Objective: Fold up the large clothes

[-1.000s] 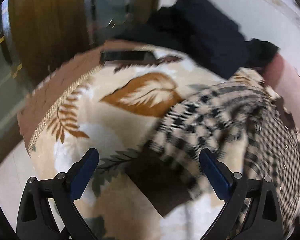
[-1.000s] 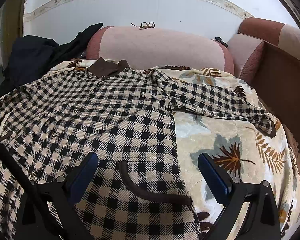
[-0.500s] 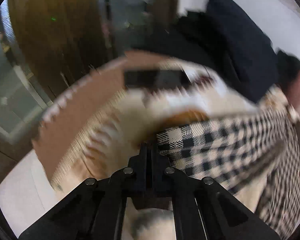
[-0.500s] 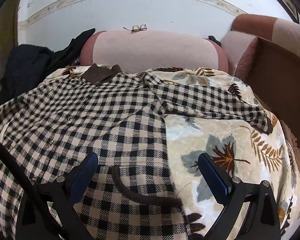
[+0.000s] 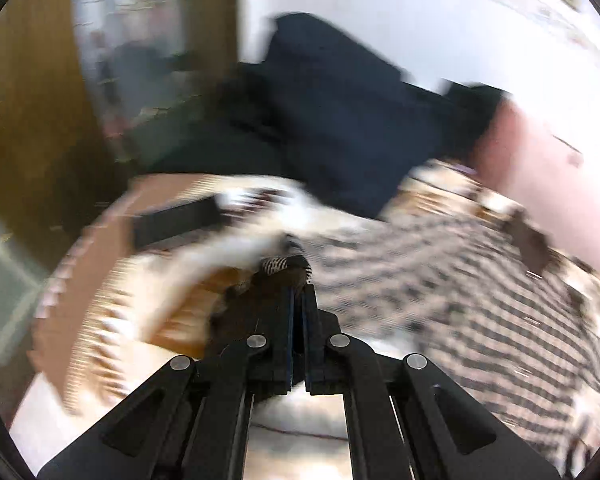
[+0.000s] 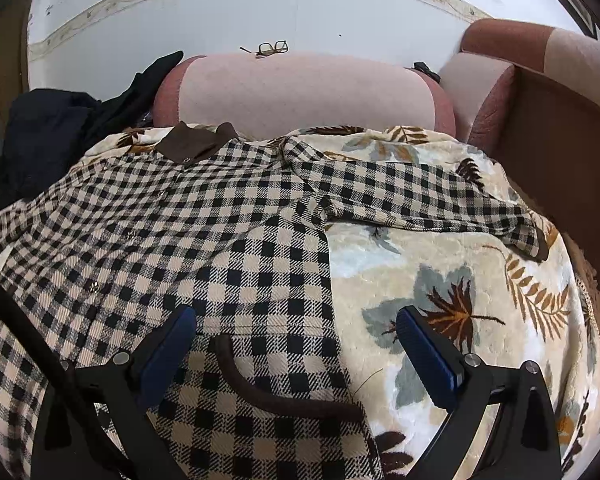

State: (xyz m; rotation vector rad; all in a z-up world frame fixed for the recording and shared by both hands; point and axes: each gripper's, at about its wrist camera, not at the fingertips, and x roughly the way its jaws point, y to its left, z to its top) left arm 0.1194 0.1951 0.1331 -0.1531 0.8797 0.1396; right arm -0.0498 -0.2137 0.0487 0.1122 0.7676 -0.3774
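Observation:
A black-and-cream checked jacket with a brown collar lies spread on a leaf-patterned blanket. Its right sleeve stretches out to the right. My right gripper is open above the jacket's lower right hem and a brown-trimmed pocket. My left gripper is shut on the end of the left sleeve and holds it lifted; this view is blurred. The jacket's body lies to its right.
A pile of dark clothes lies at the back left. A pink sofa backrest carries a pair of glasses. A brown armrest stands right. A dark flat object lies on the blanket's left edge.
My left gripper closed on the sleeve end and has lifted it up and toward the jacket's body. My right gripper moved slightly forward and stayed open.

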